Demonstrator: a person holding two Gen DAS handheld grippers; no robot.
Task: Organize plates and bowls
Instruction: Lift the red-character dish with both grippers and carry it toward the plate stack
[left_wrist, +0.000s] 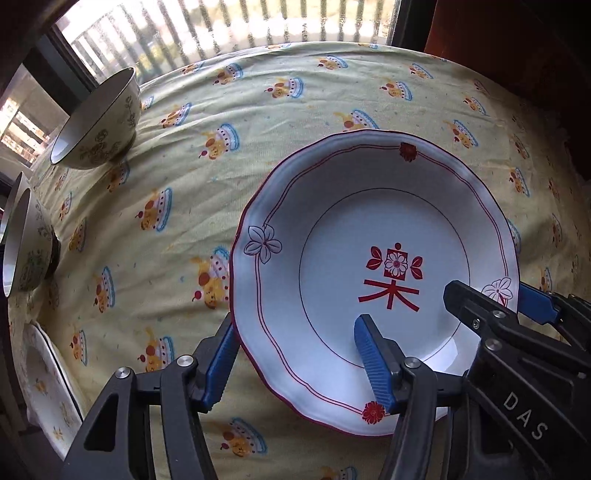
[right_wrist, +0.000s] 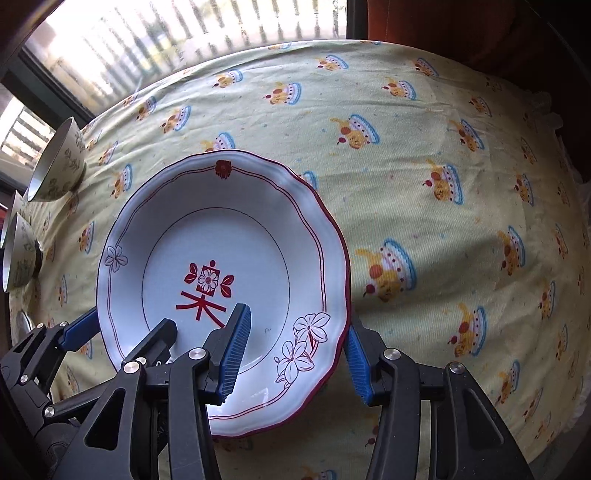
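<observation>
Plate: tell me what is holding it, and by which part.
Both grippers hold the plate by its rim: the left gripper on one side, the right gripper on the opposite side, each with one finger inside, one outside.

Two plates (left_wrist: 373, 280), three bowls (left_wrist: 99, 122)

White letters "DAS" stood on the black right gripper (left_wrist: 480, 295) body. The white scalloped red-rimmed plate (left_wrist: 332, 229) bore a red character-like sign at centre.

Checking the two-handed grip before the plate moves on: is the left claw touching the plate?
Cannot tell. In the left wrist view the left claw straddles the plate rim, one blue finger over the inside, one outside, but neither view shows plainly whether they press on it.
</observation>
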